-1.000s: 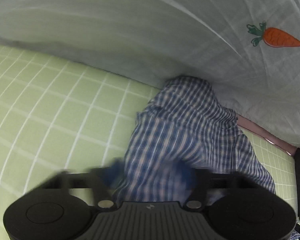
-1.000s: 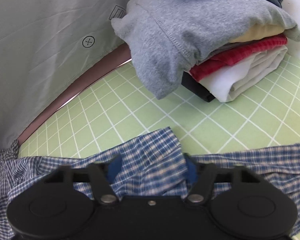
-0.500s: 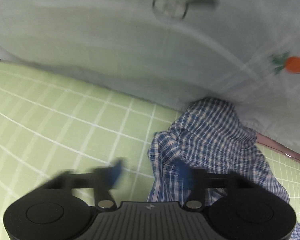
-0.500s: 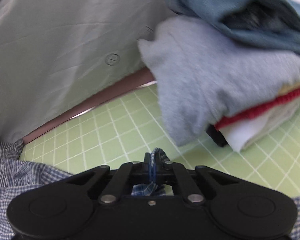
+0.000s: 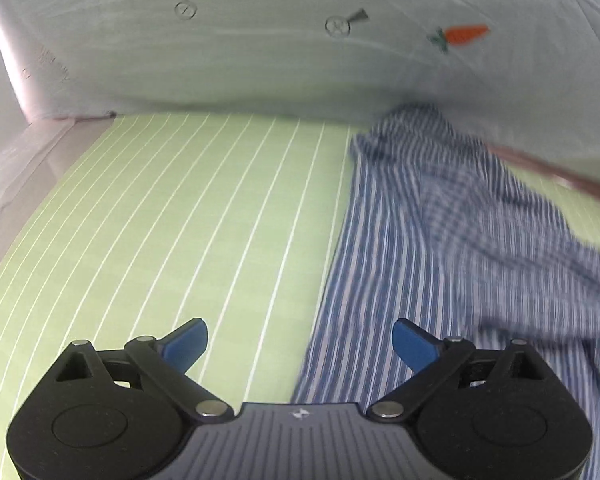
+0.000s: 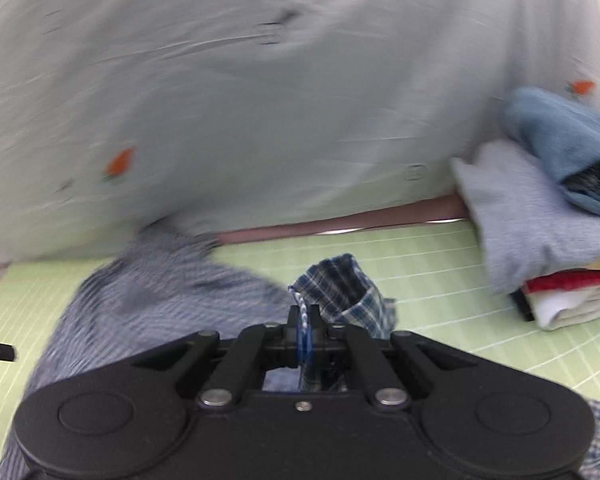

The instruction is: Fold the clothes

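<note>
A shirt (image 6: 172, 292) edge is pinched by the right gripper (image 6: 303, 334), left of the pile (image 6: 548, 216). The left gripper (image 5: 300, 340) is spread, empty. A second grasp seems needed for folding.

Mat (image 5: 180, 220) left clear; clothes stack (image 6: 548, 248) blocks right.

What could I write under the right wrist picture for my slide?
Right gripper pinches the blue checked shirt above the green grid mat, beside a stack of folded clothes.

Blue-white plaid shirt (image 5: 452, 240), green white-gridded mat (image 5: 188, 216)
</note>
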Motion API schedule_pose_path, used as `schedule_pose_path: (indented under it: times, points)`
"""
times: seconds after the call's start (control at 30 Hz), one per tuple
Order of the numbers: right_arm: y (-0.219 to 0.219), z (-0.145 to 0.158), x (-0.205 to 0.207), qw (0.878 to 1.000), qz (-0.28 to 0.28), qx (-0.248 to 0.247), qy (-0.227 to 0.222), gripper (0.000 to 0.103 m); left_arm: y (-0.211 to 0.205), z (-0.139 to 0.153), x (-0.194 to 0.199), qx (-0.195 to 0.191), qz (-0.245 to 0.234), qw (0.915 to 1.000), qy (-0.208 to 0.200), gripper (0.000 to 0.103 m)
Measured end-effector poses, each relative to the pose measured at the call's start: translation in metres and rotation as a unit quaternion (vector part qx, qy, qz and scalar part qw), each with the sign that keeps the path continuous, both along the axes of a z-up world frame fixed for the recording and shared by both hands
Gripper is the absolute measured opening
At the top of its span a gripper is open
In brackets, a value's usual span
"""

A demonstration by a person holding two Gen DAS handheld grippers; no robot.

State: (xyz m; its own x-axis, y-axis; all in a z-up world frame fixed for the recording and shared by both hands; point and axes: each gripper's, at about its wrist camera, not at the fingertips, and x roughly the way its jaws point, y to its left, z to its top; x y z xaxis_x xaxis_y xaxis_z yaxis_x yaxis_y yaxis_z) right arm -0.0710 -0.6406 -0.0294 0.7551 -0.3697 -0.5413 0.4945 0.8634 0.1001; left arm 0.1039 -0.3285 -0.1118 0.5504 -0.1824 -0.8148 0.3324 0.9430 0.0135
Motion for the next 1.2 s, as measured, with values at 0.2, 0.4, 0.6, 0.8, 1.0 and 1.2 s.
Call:
schedule_pose_path:
  times: [0.2, 0.4, 0.6, 0.8, 1.0, 1.2]
  points:
    - [0.067, -0.01, -0.019, 0.997, 0.066, 0.004, 0.025, 0.002, 0.037, -0.01, -0.052, 0.017, 0.003, 0.9997, 0.019, 0.098]
    - [0.126, -0.035, -0.044, 0.989, 0.134, 0.022, 0.057, 0.002, 0.064, -0.02, -0.089, 0.024, 0.009, 0.9989, 0.039, 0.098]
    - [0.176, -0.058, -0.053, 0.97, 0.216, 0.028, 0.105, 0.02, 0.064, -0.021, -0.1, 0.017, 0.006, 0.9988, 0.045, 0.098]
    - [0.171, -0.048, -0.073, 0.982, 0.168, 0.048, 0.079, 0.076, 0.056, -0.018, -0.106, 0.009, -0.002, 0.999, 0.044, 0.098]
    - [0.133, -0.036, -0.106, 0.995, 0.054, 0.07, 0.039, 0.095, 0.046, -0.015, -0.112, 0.002, -0.012, 0.999, 0.043, 0.098]
    - [0.089, -0.044, -0.139, 0.994, -0.054, 0.086, 0.043, 0.097, 0.004, -0.019, -0.122, 0.022, -0.059, 0.9972, 0.041, 0.098]
